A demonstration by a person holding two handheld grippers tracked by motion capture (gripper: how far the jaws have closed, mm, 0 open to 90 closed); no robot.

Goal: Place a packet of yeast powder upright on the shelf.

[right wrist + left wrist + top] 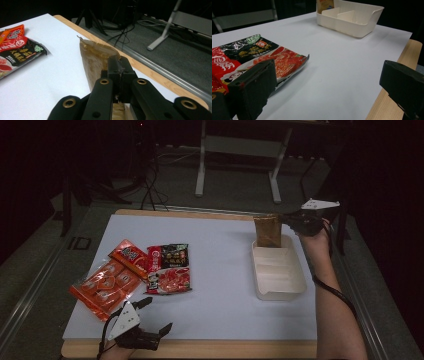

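The left gripper (150, 317) is kept low at the near table edge, jaws wide apart and empty; the red snack packets (170, 268) lie just ahead of it, probably next to be taken. The brown pouch (268, 231) is clamped upright by the right gripper (296, 221) over the far compartment of the white divided tray (296, 285), probably to slide it in on its edge.

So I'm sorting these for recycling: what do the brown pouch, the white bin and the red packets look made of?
Brown pouch: probably thin plastic film, glossy and wrinkled, crimped at the top edge.
White bin: likely moulded plastic, matte cream, with thin even walls and dividers.
Red packets: glossy printed film, shiny with silvery edges, so possibly foil-lined.
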